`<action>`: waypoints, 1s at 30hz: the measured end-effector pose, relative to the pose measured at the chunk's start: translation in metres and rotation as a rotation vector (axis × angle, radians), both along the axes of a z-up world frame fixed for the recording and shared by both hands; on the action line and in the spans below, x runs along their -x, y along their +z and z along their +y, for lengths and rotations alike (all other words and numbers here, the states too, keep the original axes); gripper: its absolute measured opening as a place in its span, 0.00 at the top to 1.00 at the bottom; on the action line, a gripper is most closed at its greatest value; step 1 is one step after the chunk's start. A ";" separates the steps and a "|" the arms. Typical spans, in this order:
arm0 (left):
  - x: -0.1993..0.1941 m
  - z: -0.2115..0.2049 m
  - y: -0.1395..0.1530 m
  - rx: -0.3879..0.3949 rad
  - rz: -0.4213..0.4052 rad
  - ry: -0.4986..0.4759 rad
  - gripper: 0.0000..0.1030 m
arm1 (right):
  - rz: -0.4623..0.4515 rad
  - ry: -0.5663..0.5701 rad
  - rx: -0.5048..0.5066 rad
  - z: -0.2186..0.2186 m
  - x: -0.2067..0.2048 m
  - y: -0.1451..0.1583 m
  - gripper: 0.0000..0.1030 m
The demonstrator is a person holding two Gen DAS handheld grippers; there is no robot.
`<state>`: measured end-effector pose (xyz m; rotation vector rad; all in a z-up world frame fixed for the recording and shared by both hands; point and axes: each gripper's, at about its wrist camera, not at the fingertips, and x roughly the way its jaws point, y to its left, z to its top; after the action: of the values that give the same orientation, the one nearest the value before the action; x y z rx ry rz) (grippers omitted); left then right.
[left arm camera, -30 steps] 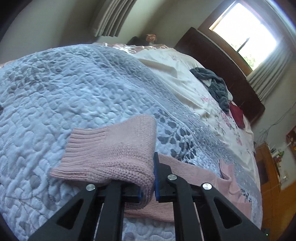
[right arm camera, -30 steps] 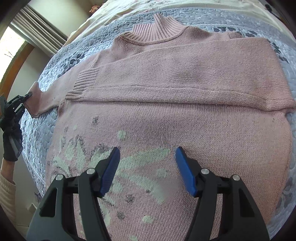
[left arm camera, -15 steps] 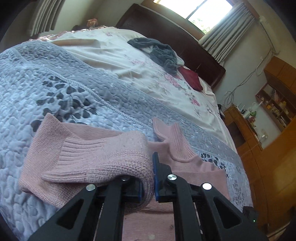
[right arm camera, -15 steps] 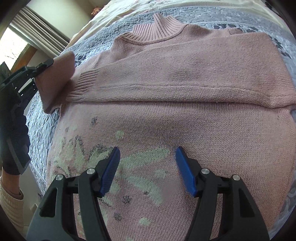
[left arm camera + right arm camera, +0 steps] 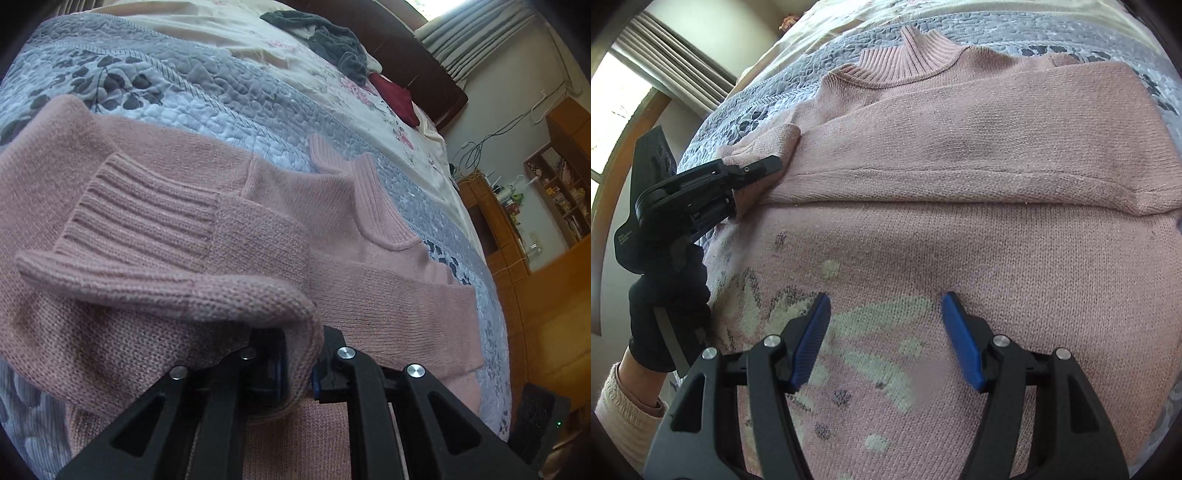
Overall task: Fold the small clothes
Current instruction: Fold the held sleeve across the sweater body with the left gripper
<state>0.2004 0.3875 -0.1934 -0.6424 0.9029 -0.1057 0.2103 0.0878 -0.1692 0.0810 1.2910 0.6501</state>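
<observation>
A pink knit sweater (image 5: 960, 229) lies flat on the quilt, collar (image 5: 908, 62) at the far side, a pale flower pattern low on its body. One sleeve (image 5: 979, 147) is folded across the chest. My left gripper (image 5: 299, 373) is shut on the other sleeve (image 5: 177, 266), whose ribbed cuff drapes over the fingers. In the right wrist view the left gripper (image 5: 753, 173) holds that sleeve at the sweater's left edge, over the folded sleeve's cuff end. My right gripper (image 5: 884, 339) hovers open above the flower pattern, nothing between its blue pads.
The grey-blue leaf quilt (image 5: 155, 85) covers the bed. Beyond it lie a cream sheet, a dark grey garment (image 5: 332, 40) and a red cloth (image 5: 397, 98) by the dark headboard. Wooden shelves (image 5: 554, 192) stand at the right. A gloved hand (image 5: 661, 310) holds the left gripper.
The left gripper has carried the sleeve inward from the bed's side onto the sweater's left shoulder area. The right gripper stayed open in place above the flower pattern.
</observation>
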 end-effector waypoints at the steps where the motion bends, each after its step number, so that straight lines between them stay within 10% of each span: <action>1: 0.009 0.003 0.003 0.034 -0.001 -0.014 0.76 | 0.006 -0.001 -0.003 0.000 -0.001 0.000 0.39; 8: 0.074 0.057 0.047 -0.082 -0.062 0.037 0.65 | 0.033 -0.020 -0.011 0.007 -0.015 0.018 0.38; 15: 0.045 0.126 0.041 -0.283 0.068 0.224 0.66 | 0.025 0.022 -0.043 0.061 -0.040 0.048 0.38; 25: 0.053 0.132 0.021 -0.254 0.046 0.208 0.65 | 0.183 0.039 -0.073 0.152 -0.080 0.026 0.38; 30: 0.067 0.137 0.038 -0.260 0.016 0.231 0.65 | 0.249 0.050 -0.088 0.178 -0.085 0.006 0.65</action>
<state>0.1337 0.5242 -0.1550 -0.5007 0.8349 0.2207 0.2950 0.2661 -0.1637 0.2076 1.5077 0.7570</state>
